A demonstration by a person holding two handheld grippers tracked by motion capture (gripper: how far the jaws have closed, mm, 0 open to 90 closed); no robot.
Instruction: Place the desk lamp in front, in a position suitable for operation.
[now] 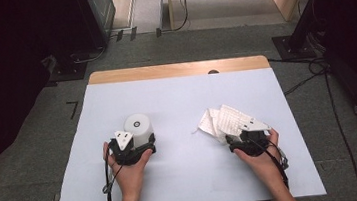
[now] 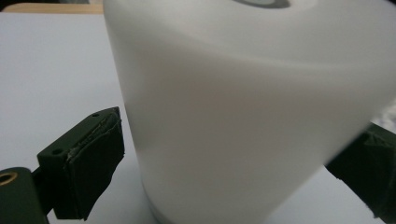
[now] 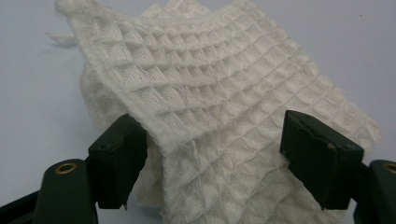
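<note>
- Left gripper [image 1: 138, 147]: its jaws stand either side of the white cup [image 1: 139, 129], which sits upside down on the left half of the table [image 1: 185, 180]. In the left gripper view the cup [image 2: 243, 116] fills the gap between the two pads; the left pad [image 2: 91, 163] sits just beside the wall, and whether it presses on it cannot be told.
- Risk at the cup: the wall is smooth and narrows toward the top. If the pads bear on it too high, it may slide down out of the grip or tip over when moved.
- Right gripper [image 1: 236, 139]: jaws spread, with the white waffle cloth [image 1: 224, 121] lying crumpled on the right half of the table, touching its tip. In the right gripper view the cloth [image 3: 219, 102] lies between the pads, which stand apart and do not pinch it.
- Risk at the cloth: closing here may catch only the raised top fold, so the rest drags or unfolds.
- Risk at the surface: pads pushed low could scrape the white table cover instead of gathering fabric.
</note>
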